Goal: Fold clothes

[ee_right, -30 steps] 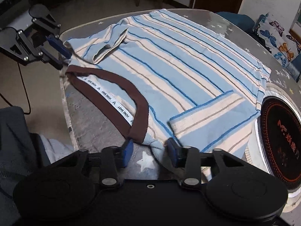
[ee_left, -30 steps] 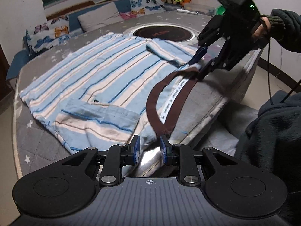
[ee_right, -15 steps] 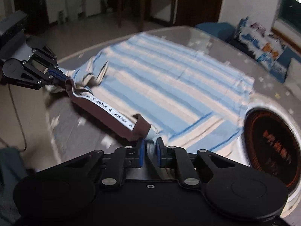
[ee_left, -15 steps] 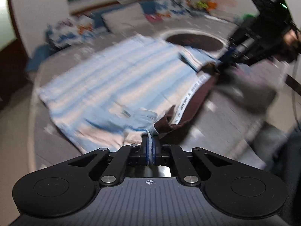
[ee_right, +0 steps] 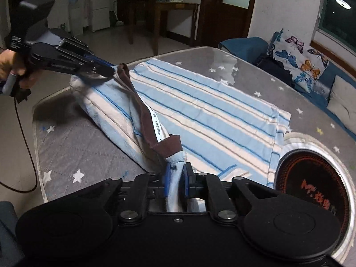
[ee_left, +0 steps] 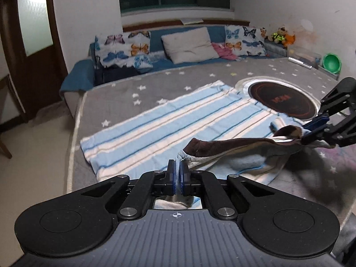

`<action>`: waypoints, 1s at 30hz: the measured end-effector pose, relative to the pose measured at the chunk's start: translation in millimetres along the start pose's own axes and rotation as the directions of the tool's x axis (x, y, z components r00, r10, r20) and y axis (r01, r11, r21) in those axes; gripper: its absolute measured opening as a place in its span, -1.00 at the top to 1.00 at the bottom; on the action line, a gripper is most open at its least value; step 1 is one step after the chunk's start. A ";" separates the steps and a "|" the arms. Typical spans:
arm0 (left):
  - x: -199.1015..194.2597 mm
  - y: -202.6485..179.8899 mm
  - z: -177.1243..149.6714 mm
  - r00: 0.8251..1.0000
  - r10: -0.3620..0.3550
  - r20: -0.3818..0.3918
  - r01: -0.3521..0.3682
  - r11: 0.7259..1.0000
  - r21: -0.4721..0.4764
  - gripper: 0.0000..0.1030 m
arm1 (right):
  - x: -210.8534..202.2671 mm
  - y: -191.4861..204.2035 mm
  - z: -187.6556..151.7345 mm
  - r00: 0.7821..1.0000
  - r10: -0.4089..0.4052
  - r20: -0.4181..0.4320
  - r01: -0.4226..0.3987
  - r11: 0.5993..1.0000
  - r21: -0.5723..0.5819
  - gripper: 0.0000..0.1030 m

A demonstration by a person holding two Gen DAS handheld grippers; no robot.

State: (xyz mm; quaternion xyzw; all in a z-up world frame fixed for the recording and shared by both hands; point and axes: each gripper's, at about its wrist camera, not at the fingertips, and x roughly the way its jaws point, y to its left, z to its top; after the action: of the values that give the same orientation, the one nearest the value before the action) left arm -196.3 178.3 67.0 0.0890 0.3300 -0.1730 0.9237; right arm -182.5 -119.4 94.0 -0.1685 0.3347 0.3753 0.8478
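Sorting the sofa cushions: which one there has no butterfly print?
The plain grey cushion in the middle; the cushions on its left and right are white with butterflies.

The striped garment is soft, slightly fuzzy knit cloth with a brown ribbed collar; the grey star-print table cover looks matt and quilted. The round inset hob is glossy black glass; the gripper body is matt ribbed plastic with bright metal screws.

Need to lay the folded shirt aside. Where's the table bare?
Bare table runs between the shirt and the sofa, and at the near corner beside the left claw. The hotplate crowds the right.
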 end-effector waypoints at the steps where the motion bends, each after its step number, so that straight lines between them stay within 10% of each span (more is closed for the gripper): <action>1: 1.3 2.1 -1.6 1.000 -0.002 -0.003 0.002 1.000 -0.004 0.92 | -0.7 -0.4 -0.5 1.000 0.002 0.002 -0.002 1.000 -0.003 0.18; 21: 41.8 29.2 7.5 0.996 -0.037 -0.087 0.027 0.993 -0.117 0.92 | 21.9 47.3 11.0 1.000 0.003 -0.020 -0.009 0.960 -0.281 -0.04; 30: 28.4 22.0 -5.0 0.996 -0.057 -0.063 0.055 0.998 -0.030 0.73 | 31.8 18.4 13.4 0.997 -0.059 -0.055 0.051 0.988 -0.149 0.76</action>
State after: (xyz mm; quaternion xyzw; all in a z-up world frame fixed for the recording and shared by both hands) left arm -170.4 192.6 46.1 0.0722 0.3643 -0.1913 0.9086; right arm -174.6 -83.4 80.9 -0.2508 0.3262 0.3703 0.8328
